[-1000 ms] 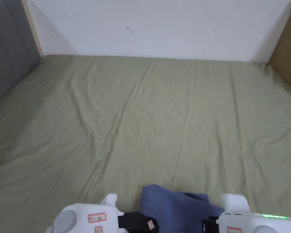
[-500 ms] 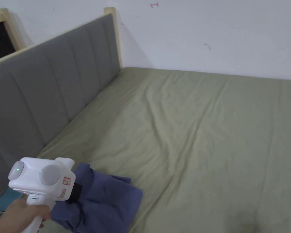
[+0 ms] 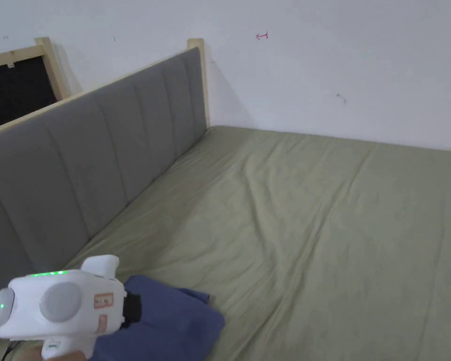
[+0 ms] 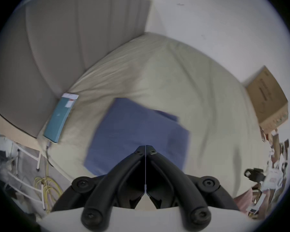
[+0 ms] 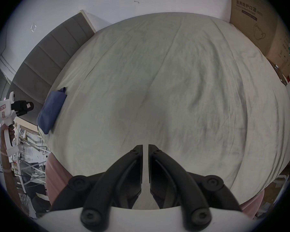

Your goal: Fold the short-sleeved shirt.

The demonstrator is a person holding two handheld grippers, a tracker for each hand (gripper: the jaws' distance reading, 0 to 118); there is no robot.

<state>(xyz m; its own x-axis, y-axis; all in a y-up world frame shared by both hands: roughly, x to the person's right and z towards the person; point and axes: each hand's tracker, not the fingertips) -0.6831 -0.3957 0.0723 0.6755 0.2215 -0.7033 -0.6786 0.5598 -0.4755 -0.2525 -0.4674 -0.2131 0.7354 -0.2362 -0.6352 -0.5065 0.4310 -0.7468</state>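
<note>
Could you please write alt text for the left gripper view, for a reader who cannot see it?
A folded blue shirt lies on an olive-green bedsheet, just beyond the shut black jaws of the left hand-held gripper. A grey headboard stands at the left, with a teal box lying beside it.

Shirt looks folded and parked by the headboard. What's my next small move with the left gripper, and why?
Probably just lift the left gripper back and clear. The blue shirt lies as a compact folded stack on the bed sheet near the grey headboard, and the left gripper is shut with no cloth between its fingers, so the fold seems finished.
</note>
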